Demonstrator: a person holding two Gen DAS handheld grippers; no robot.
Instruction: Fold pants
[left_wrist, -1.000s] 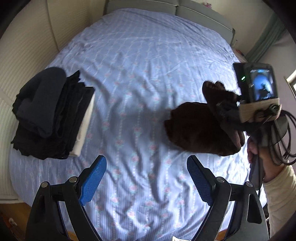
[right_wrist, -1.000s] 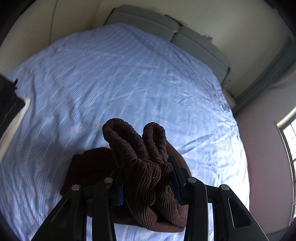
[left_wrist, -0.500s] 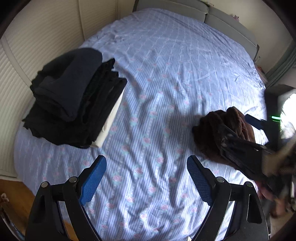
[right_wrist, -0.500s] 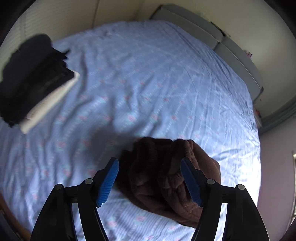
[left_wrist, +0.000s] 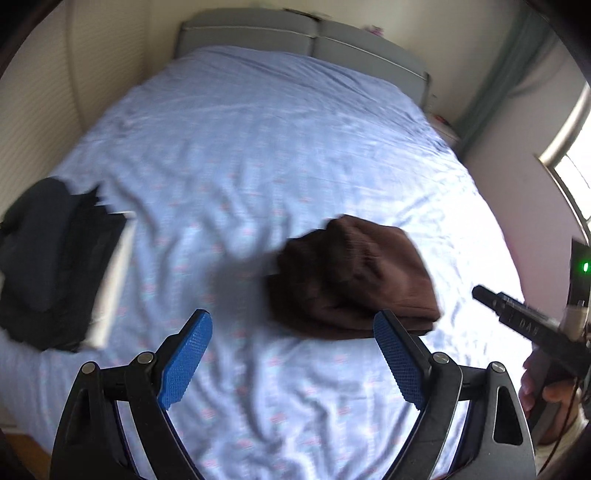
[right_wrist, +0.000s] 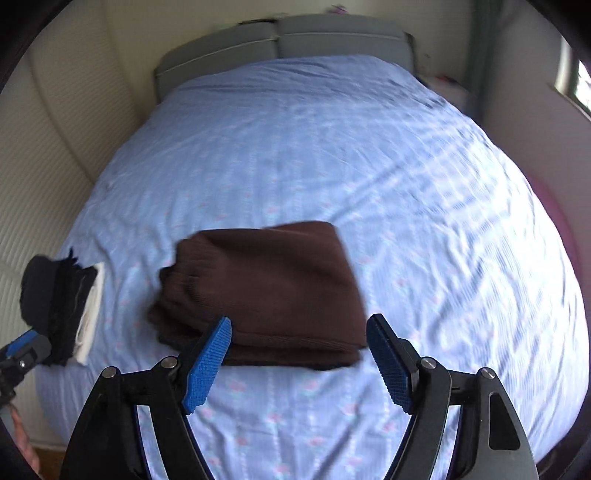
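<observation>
Brown corduroy pants (left_wrist: 351, 277) lie folded in a compact bundle on the blue bedsheet (left_wrist: 258, 147); they also show in the right wrist view (right_wrist: 273, 291). My left gripper (left_wrist: 291, 358) is open and empty, held above the sheet just short of the pants. My right gripper (right_wrist: 299, 354) is open and empty, hovering over the near edge of the pants. The right gripper's body shows at the right edge of the left wrist view (left_wrist: 524, 321).
A stack of folded dark clothes with a white piece beneath (left_wrist: 55, 266) sits on the bed's left side, also in the right wrist view (right_wrist: 59, 310). A grey headboard (right_wrist: 280, 40) stands at the far end. A window (left_wrist: 576, 170) is at right.
My right gripper opened and let go of the brown pants, then drew back from them. The pants now lie flat and folded on the sheet. Both cameras swung toward the headboard.
</observation>
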